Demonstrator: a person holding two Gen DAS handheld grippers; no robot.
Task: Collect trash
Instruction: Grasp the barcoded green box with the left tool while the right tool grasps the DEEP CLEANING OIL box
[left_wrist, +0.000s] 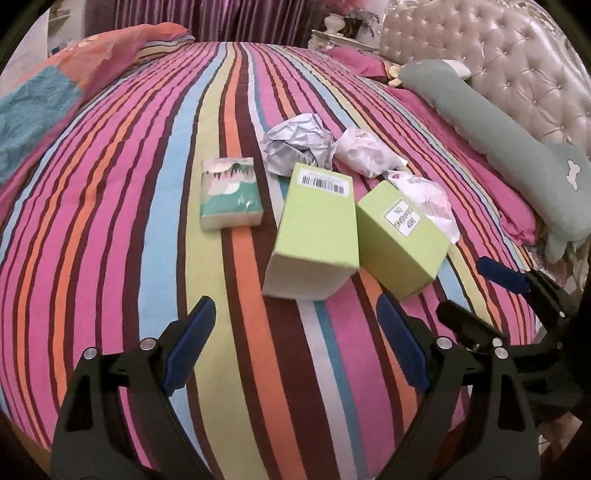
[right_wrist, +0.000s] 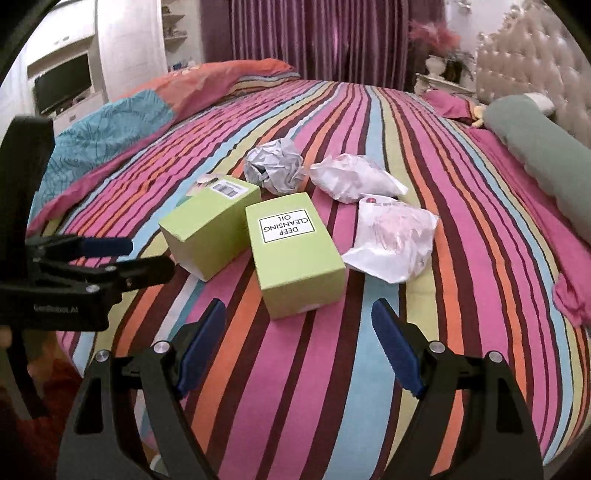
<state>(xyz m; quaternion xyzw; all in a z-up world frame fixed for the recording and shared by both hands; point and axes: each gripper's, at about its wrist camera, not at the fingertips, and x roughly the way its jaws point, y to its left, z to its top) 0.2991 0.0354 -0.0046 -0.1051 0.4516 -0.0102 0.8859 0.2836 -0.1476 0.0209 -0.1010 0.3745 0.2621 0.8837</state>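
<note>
On the striped cotton bed (right_wrist: 461, 295), two smooth green cardboard boxes (right_wrist: 295, 254) sit beside crinkly paper wads (right_wrist: 275, 171); both grippers' ridged blue fingers (left_wrist: 192, 339) gape apart, empty.

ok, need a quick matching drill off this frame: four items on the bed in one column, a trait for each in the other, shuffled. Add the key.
Items
1. barcode box
2. label box
3. crumpled paper ball
4. tissue pack

Traits
A. grey-white, farthest back in the cluster
B. teal patterned wrapper, left of the boxes
C. green, reads DEEP CLEANSING OIL
D. green, striped code sticker at its far end

Pairs: 1-D, 2-C, 3-A, 4-B
</note>
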